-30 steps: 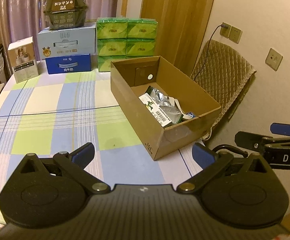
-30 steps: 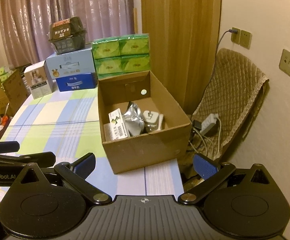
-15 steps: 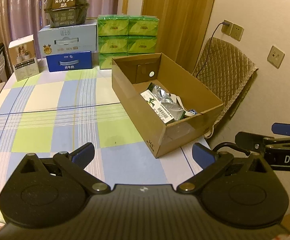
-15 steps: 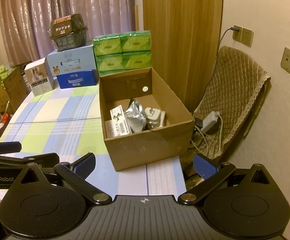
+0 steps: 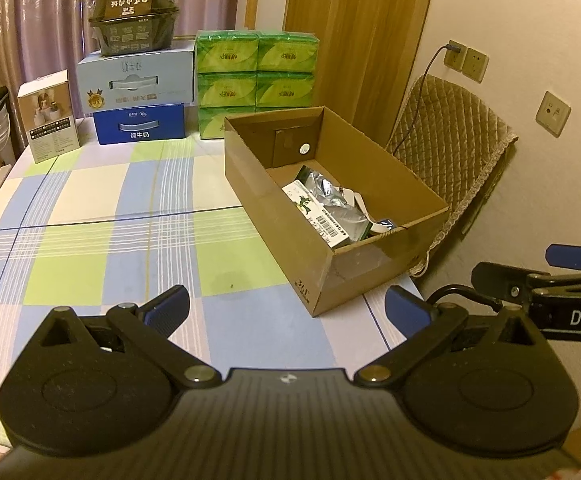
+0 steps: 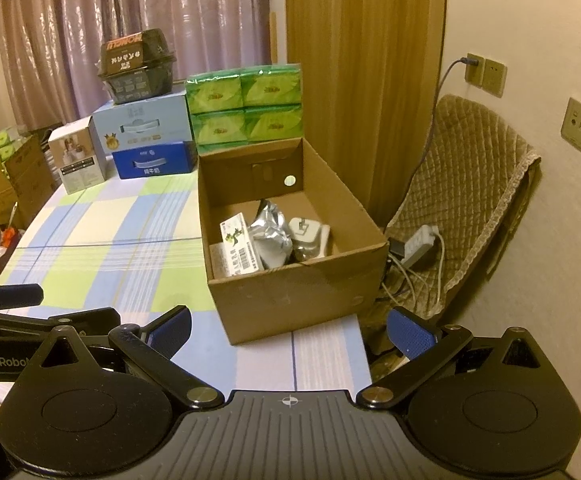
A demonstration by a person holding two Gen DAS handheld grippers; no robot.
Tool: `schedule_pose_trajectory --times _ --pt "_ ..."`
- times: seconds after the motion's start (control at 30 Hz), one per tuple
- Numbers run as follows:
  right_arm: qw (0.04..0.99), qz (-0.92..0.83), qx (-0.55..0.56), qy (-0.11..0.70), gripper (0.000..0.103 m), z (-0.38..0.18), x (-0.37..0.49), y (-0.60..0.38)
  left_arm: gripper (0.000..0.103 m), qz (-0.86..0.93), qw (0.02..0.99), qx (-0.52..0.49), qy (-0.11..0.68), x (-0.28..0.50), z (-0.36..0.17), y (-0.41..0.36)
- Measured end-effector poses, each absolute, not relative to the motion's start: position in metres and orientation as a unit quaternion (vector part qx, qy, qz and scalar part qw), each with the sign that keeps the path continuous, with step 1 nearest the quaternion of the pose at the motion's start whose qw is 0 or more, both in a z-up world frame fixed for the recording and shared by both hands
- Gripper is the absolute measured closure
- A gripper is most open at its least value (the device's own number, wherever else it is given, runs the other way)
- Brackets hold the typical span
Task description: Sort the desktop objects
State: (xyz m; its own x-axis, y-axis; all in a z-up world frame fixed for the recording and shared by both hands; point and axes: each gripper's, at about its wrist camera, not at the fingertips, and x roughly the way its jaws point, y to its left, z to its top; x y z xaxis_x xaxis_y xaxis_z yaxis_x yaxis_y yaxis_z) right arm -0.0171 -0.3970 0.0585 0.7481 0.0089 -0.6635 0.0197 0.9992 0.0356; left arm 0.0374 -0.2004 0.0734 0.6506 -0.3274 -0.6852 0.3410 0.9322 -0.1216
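Checked cloth in green, blue and cream covers the worktop, which runs back to a curtained window. At its right edge stands an open carton, close to the corner nearest the claws. Inside the carton lie a white packet with a barcode, a crumpled foil bag touching it, and a white plug beside the bag. Along the far edge are stacked green tissue packs, a pale blue box on a dark blue box, a dark tub on top, and a small white box to their left. A quilted chair stands by the wall with a power strip on it. The left claw hangs over the near worktop, jaws wide apart and empty. The right claw is likewise spread and empty, just right of the left.
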Motion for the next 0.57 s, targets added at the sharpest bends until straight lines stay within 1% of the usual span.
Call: schedule_pose_trajectory --times 0.57 --pt "0.936 -0.012 0.016 0.353 0.002 0.0591 -0.0192 -0.3982 0.001 -0.192 0.908 0.01 0.373 0.0395 0.0752 -0.2045"
